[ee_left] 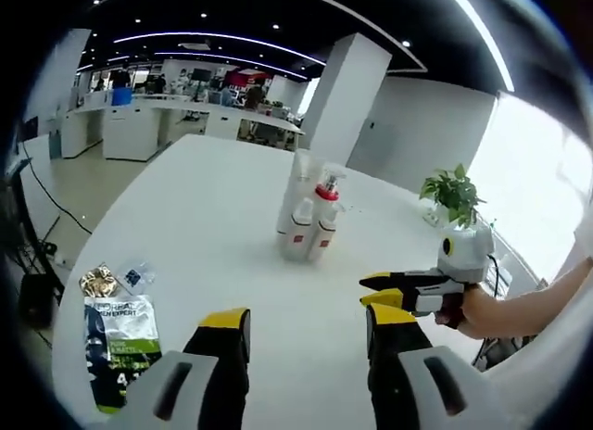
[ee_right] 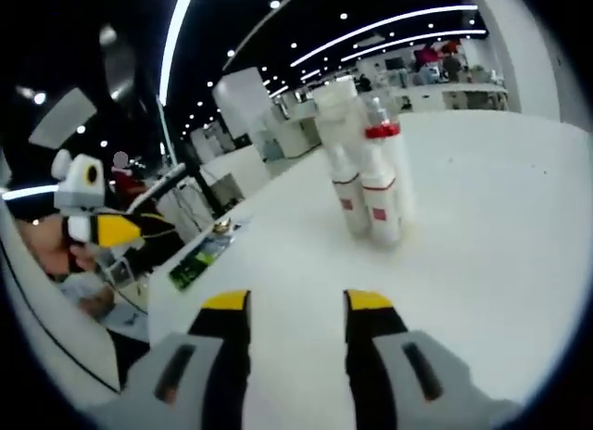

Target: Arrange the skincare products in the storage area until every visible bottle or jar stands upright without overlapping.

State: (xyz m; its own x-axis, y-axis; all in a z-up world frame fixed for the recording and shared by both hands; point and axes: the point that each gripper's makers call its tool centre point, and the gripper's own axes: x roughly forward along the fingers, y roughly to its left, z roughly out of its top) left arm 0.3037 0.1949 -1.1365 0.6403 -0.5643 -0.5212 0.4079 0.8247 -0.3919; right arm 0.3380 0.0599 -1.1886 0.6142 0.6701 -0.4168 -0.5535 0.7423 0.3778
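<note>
Several white bottles (ee_left: 308,221) stand in a tight cluster on the white worktop (ee_left: 213,217), at about 12 o'clock from the left tongs (ee_left: 306,326) in the left gripper view. Appear upright, one with a red collar and pump (ee_left: 327,191), a taller pale one behind; hard to tell whether any touch or overlap. Left tongs held wide, with nothing between the yellow tips, well short of the cluster. Right tongs (ee_left: 382,291) reach in from 3 o'clock, tips narrow and apparently empty, held by a hand (ee_left: 473,309). Green sachet (ee_left: 120,342) and small packets (ee_left: 116,280) lie flat at 9 o'clock, well apart from the bottles. Potted plant (ee_left: 454,196) at 2 o'clock near the far edge.

Same bottles (ee_right: 371,184) sit at about 12 to 1 o'clock in the right gripper view, near but not reached. Right tongs (ee_right: 295,305) spread wide here, empty. Left tongs (ee_right: 120,231) show at 9 o'clock, beyond the worktop (ee_right: 482,245) edge; green sachet (ee_right: 199,254) near that edge.

Judged as an approach step, with the cluster probably needing spacing. To do it well: come in low and level, pick an outer bottle first, close on the body below the shoulder rather than the pump, steady the neighbours with the other tongs, slide or lift clear without tipping, and set down with a visible gap.
</note>
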